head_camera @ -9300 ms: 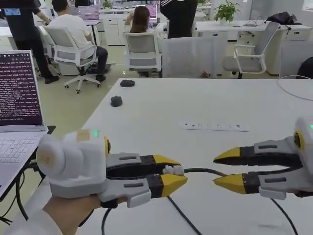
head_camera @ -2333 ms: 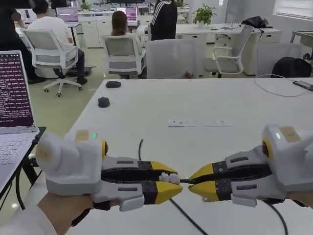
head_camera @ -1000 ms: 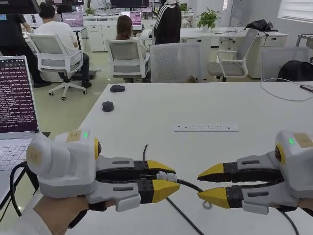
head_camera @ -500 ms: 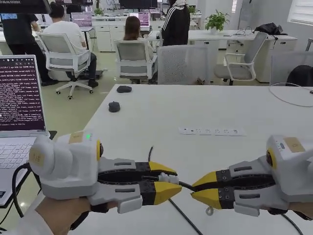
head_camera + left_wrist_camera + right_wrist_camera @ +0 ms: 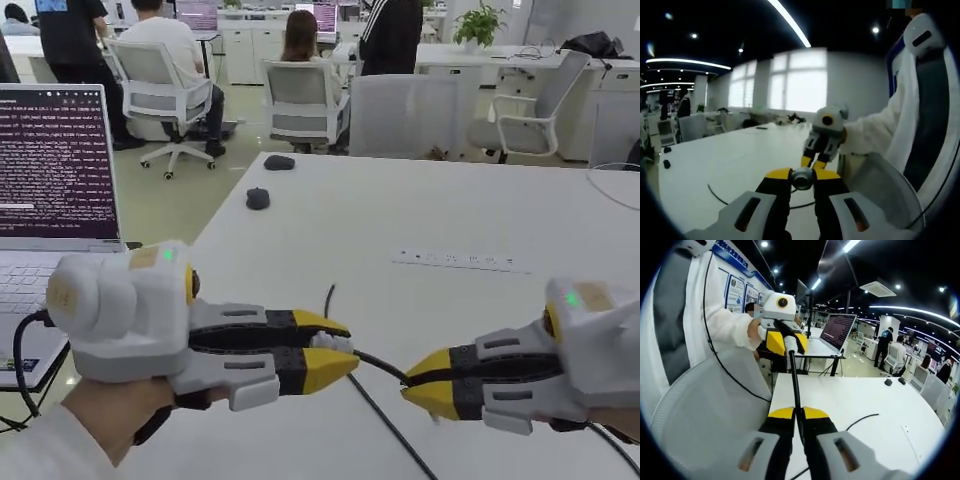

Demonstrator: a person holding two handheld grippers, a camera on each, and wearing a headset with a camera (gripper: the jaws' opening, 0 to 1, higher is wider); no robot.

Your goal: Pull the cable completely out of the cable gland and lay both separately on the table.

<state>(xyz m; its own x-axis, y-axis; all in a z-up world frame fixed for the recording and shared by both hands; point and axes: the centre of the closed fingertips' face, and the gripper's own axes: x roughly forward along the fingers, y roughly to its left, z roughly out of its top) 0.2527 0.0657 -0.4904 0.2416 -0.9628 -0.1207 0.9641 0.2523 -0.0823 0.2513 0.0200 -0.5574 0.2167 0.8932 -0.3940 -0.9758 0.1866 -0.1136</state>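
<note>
Head view: both grippers are hovering over the near edge of the white tabletop [image 5: 300, 240], tips pointing at each other. The left gripper [image 5: 345, 347] is sitting toward the near left corner and is pinching the small pale cable gland [image 5: 334, 343] between its yellow tips. The black cable [image 5: 378, 366] is coming out of the gland and running straight into the right gripper [image 5: 408, 384], which is squeezing down on it just beside the left one. More cable is trailing along the tabletop toward the near edge. A laptop [image 5: 55, 165] is glowing off the left edge, and a power strip [image 5: 455, 261] is lying further back.

Left gripper view: the left gripper [image 5: 803, 175] is clamping a round metallic-looking gland [image 5: 803, 179], the jaws snug against it. The right gripper [image 5: 812, 162] is facing it head-on, close by. A thin loop of cable [image 5: 720, 196] is lying on the tabletop [image 5: 730, 155].

Right gripper view: the right gripper [image 5: 798, 412] is holding the cable [image 5: 793, 375] with its jaws nearly together. The cable is stretching taut up to the left gripper [image 5: 788, 349], so it's not out of the gland [image 5: 789, 342] yet.
</note>
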